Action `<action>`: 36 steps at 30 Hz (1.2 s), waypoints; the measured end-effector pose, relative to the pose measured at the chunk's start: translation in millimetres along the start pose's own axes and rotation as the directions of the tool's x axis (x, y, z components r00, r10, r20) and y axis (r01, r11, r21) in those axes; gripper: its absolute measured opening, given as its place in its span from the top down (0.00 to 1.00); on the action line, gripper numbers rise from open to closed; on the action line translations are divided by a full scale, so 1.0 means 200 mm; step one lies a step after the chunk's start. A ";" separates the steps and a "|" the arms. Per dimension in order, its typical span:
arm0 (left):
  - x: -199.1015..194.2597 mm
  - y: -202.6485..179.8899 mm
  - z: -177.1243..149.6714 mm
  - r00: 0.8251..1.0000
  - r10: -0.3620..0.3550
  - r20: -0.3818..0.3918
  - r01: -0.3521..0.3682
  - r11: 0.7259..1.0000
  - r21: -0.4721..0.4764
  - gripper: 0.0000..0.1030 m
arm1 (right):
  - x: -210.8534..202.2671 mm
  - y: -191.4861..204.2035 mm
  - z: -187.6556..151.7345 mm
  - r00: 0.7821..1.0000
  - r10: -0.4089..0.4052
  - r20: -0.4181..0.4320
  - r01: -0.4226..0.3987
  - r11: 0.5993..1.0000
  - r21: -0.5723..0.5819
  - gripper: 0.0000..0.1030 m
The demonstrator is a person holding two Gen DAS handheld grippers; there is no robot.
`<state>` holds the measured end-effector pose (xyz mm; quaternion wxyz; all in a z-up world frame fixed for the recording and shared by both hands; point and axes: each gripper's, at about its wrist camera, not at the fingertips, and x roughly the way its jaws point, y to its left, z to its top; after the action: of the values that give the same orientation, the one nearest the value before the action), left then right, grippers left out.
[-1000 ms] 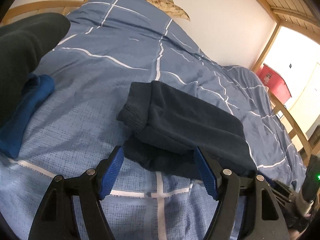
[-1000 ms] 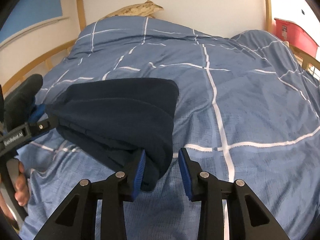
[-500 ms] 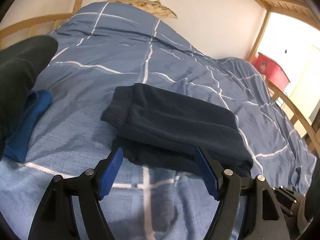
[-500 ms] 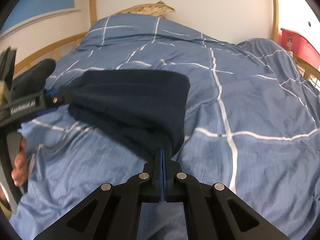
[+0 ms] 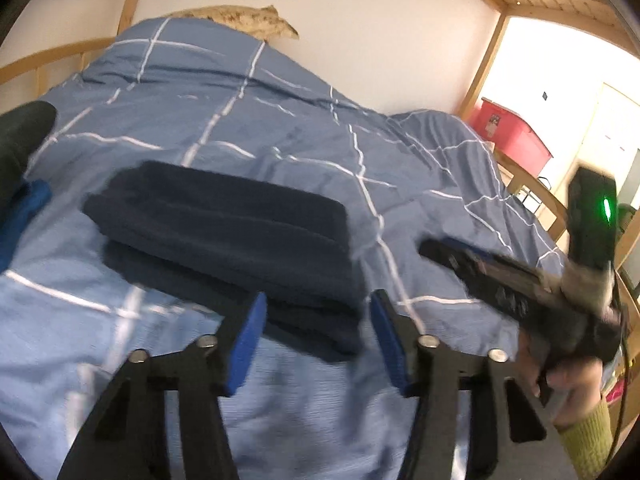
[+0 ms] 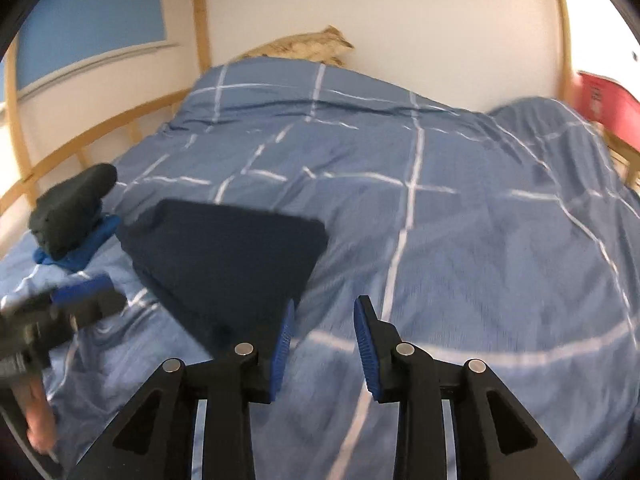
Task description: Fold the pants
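A: Where are the pants?

B: The dark navy folded fleece pants [image 5: 224, 236] lie as a stacked rectangle on the blue quilt with white grid lines [image 5: 280, 128], nothing gripping them.

A: Tongs?

B: Left gripper [image 5: 316, 340] is spread, jaws straddling the near edge of the bundle without pinching it. Right gripper [image 6: 322, 342] is parted too, empty, just beside the bundle's near corner.

A: Step?

B: Looks like the fold is done, release stage. Next probably just back both off, or tidy the loose lower layer.

A: Anything else?

B: Black and blue clothes pile [image 6: 72, 216] at the left, apart from the pants.
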<state>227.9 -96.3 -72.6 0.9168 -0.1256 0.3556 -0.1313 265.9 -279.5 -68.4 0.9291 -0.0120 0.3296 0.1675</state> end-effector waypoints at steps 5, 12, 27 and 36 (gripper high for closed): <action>0.15 -0.15 -0.07 0.992 0.122 0.021 -0.121 0.992 -0.038 0.69 | 0.19 -0.19 0.14 0.980 0.198 -0.024 -0.197 0.979 0.043 0.69; 0.30 -0.23 -0.14 0.974 0.219 0.056 -0.217 0.975 -0.039 0.73 | 0.47 -0.36 0.17 0.920 0.385 -0.077 -0.372 0.918 0.137 0.69; 0.45 -0.26 -0.10 0.959 0.279 0.050 -0.278 0.960 -0.031 0.74 | 0.86 -0.42 0.08 0.758 0.648 -0.069 -0.605 0.739 0.296 0.69; 0.41 -0.21 -0.13 0.965 0.254 0.060 -0.249 0.965 -0.079 0.84 | 0.86 -0.42 0.06 0.762 0.647 -0.034 -0.600 0.724 0.340 0.77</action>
<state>261.8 -166.1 -127.2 0.9328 -0.1162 0.3412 0.0031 424.8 -304.7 -172.2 0.7804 0.2325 0.4051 0.4157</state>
